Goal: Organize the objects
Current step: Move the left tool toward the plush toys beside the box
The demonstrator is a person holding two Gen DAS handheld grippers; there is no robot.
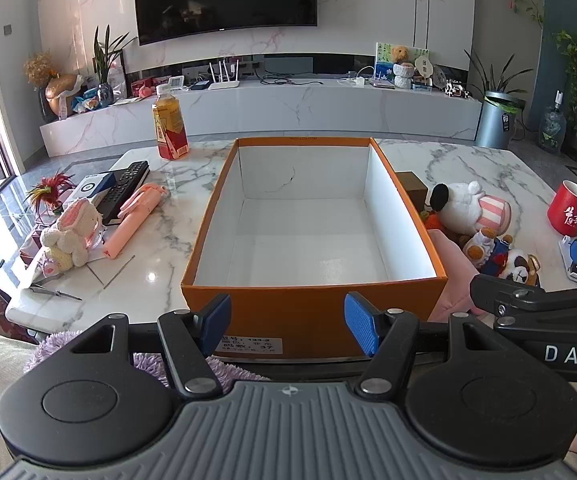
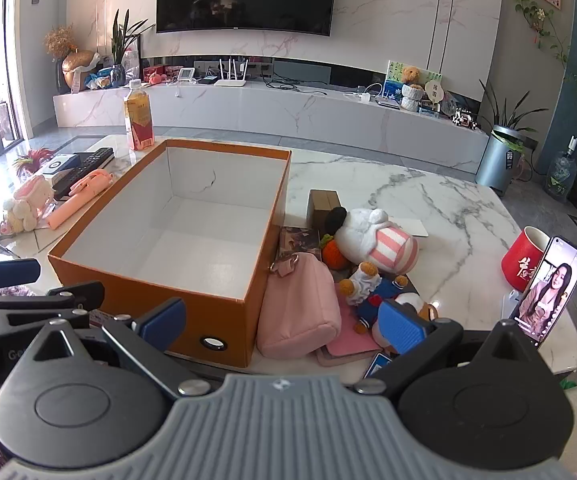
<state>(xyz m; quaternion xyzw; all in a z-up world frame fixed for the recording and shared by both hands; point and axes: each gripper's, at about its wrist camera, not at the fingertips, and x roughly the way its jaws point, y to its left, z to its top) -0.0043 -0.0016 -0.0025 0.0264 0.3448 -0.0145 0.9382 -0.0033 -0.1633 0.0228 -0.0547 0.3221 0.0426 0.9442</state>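
On the marble counter (image 1: 468, 160), left to right: a knitted bunny (image 1: 73, 236), a pink stick (image 1: 134, 220), a remote (image 1: 124, 192), a bottle (image 1: 169, 124), the empty orange box (image 1: 308, 304), then a pink pouch (image 2: 298, 308), plush toys (image 2: 372, 240), a red mug (image 2: 522, 258) and a phone (image 2: 548, 292). The left tool (image 1: 287, 326) and right tool (image 2: 284, 320) are both spread, holding nothing.

Empty orange box (image 1: 312, 312) ahead of spread fingers (image 1: 362, 328).

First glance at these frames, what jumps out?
The big orange box, open and empty, mid-table in front of both sets of open jaws. Right of it lies a heap of soft things: a pink pouch against its wall and a white plush toy behind. A juice bottle stands at the far left corner.
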